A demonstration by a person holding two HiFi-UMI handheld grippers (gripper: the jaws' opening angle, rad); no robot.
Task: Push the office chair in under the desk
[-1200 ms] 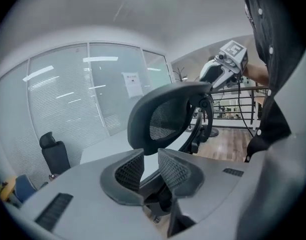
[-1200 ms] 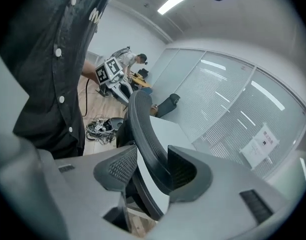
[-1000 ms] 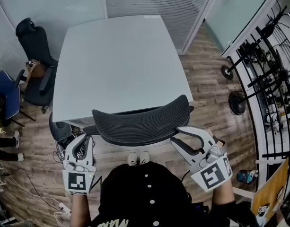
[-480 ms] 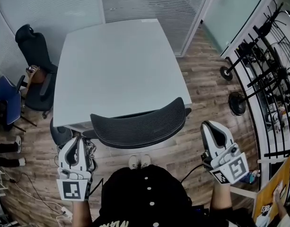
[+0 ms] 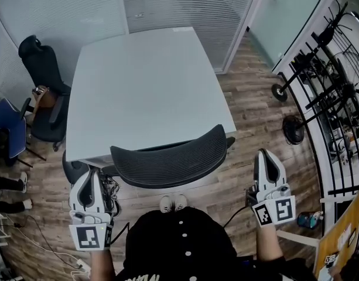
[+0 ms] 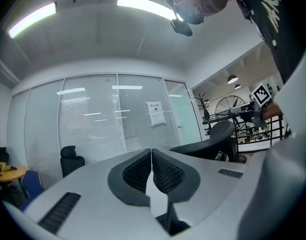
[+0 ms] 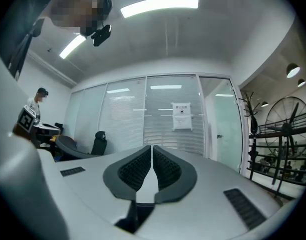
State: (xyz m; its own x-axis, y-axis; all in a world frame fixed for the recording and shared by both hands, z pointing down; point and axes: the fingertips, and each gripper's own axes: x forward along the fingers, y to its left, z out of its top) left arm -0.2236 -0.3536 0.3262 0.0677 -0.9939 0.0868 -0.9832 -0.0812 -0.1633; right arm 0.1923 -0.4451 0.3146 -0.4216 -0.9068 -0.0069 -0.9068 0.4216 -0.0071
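Observation:
The black mesh office chair [image 5: 167, 163] stands at the near edge of the white desk [image 5: 147, 81], its curved back facing me and its seat hidden beneath. My left gripper [image 5: 88, 175] hangs left of the chair back, apart from it, shut with nothing between its fingers. My right gripper [image 5: 267, 157] is off to the right over the wooden floor, clear of the chair and also shut on nothing. In the left gripper view the closed jaws [image 6: 152, 152] point up and the chair [image 6: 212, 141] shows at the right. The right gripper view shows its closed jaws [image 7: 153, 149].
A second black office chair [image 5: 41, 69] and a blue chair [image 5: 6, 122] stand at the left. Metal racks [image 5: 334, 75] and a round stand base [image 5: 293, 127] line the right. Cables [image 5: 50, 244] lie on the floor lower left. A glass wall with blinds [image 5: 185, 4] is behind the desk.
The right gripper, open at the chair back's right end a second ago, has come off it, shut and swung out to the right. The left gripper drew back slightly.

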